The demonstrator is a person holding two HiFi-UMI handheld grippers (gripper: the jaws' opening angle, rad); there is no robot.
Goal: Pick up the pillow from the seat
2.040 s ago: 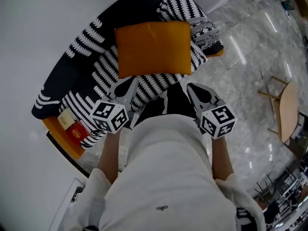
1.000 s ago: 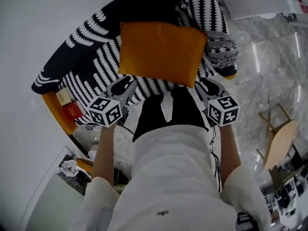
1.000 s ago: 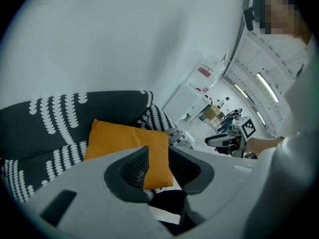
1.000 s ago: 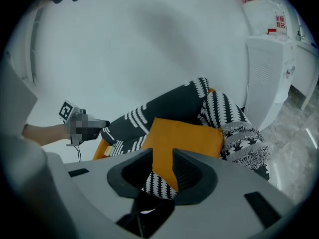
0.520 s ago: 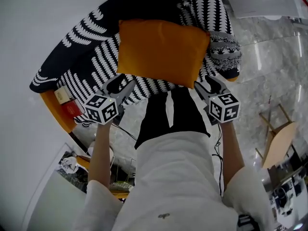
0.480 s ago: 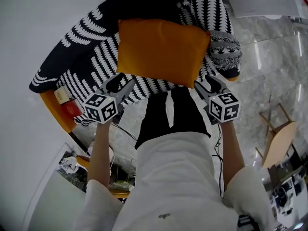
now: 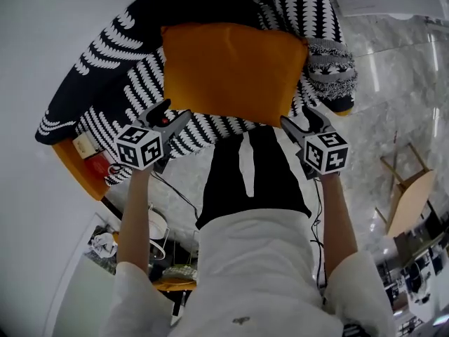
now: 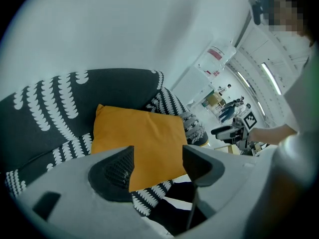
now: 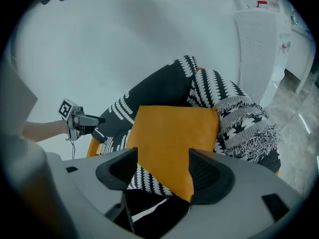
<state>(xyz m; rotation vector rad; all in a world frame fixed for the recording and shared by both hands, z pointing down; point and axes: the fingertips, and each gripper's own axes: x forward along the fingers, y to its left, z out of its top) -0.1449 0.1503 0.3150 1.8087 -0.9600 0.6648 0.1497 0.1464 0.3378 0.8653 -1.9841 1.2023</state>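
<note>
Orange pillow [image 7: 228, 72] lies on black-and-white patterned seat [image 7: 116, 55], upper centre of head view. At pillow's lower left corner: left claw [image 7: 167, 112]. At lower right corner: right claw [image 7: 298, 121]. Both released, jaws just been opening. Nothing clamped; pillow edge visible beyond each gap.

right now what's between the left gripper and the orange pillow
Only a strip of the black-and-white patterned cover, in the head view. The left gripper has just been opening its jaws short of the pillow, nothing between them.
</note>
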